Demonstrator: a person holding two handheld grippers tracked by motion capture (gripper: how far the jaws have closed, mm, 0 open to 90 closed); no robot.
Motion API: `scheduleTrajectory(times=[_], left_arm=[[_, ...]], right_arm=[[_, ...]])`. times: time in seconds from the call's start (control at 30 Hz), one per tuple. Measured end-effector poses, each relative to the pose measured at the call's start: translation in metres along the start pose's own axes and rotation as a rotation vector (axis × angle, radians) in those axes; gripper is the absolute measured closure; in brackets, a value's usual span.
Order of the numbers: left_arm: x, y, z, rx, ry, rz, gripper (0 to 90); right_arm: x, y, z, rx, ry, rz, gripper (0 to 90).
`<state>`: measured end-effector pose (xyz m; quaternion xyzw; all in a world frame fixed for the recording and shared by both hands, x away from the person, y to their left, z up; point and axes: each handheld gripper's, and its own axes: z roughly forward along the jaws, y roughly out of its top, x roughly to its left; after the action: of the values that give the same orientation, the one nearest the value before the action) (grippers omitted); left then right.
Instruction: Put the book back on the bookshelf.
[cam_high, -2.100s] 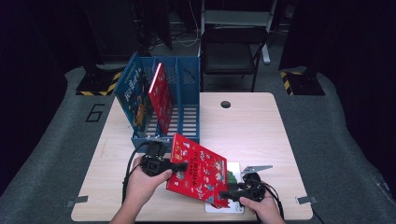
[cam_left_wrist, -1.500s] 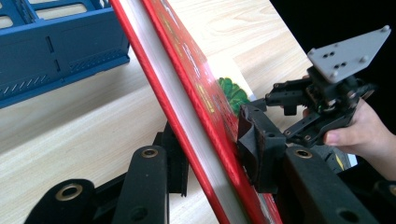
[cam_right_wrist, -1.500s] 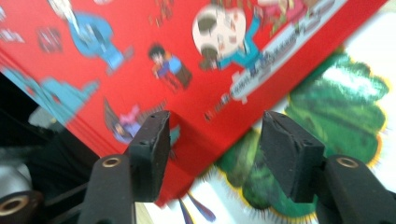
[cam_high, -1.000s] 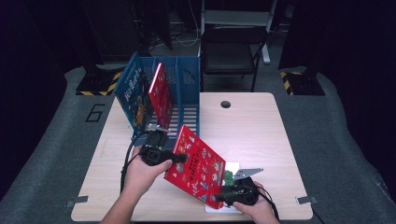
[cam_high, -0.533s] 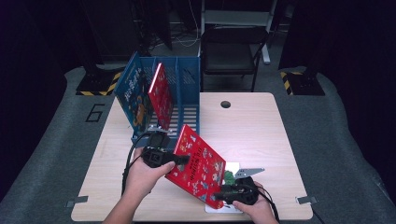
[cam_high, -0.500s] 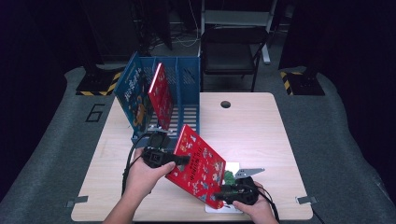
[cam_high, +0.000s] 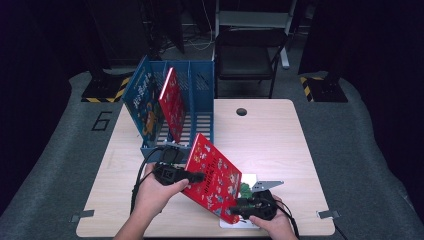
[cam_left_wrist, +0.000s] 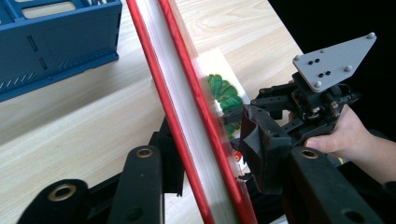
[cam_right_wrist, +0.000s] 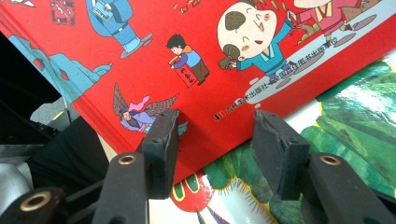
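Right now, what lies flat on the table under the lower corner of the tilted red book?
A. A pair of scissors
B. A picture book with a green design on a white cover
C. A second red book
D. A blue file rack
B: the right gripper view shows green artwork on a white cover lying beneath the red book, and the high view shows it on the table below that book.

The book (cam_high: 212, 177) has a bright red cover printed with small cartoon figures in blue, pink and brown. Beneath it lies a white book (cam_high: 245, 189) with green leaves. The rack (cam_high: 200, 95) is blue; the tabletop (cam_high: 265, 135) pale wood grain.
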<state>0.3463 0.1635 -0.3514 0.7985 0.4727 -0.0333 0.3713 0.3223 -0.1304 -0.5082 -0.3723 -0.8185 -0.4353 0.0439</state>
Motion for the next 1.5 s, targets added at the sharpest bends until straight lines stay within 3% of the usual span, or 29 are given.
scheduleTrajectory(times=[0.17, 0.4, 0.73, 0.97, 1.13, 1.43, 1.5], left_arm=[[0.001, 0.001, 0.0, 0.003, 0.017, 0.001, 67.1], [0.006, 0.013, 0.0, -0.002, 0.009, 0.004, 71.7], [-0.002, 0.031, 0.001, -0.009, 0.011, 0.027, 75.6], [-0.004, 0.042, 0.004, -0.018, -0.001, 0.035, 77.9], [-0.008, 0.048, 0.007, -0.026, -0.003, 0.046, 78.8], [-0.024, 0.059, 0.011, -0.025, 0.028, 0.097, 78.8], [-0.028, 0.06, 0.011, -0.024, 0.042, 0.129, 78.8]], right_arm=[[0.0, 0.0, 0.0, -0.004, 0.006, 0.004, 50.5], [0.001, 0.001, 0.004, 0.03, -0.031, -0.036, 51.5], [0.0, 0.002, 0.002, 0.022, -0.043, -0.052, 52.1], [0.0, 0.003, -0.001, 0.009, -0.038, -0.028, 53.2], [0.0, 0.003, 0.001, 0.015, -0.047, -0.054, 53.2], [0.0, 0.004, -0.001, 0.0, -0.049, -0.054, 53.2], [0.0, 0.004, -0.001, -0.002, -0.054, -0.059, 53.2]])
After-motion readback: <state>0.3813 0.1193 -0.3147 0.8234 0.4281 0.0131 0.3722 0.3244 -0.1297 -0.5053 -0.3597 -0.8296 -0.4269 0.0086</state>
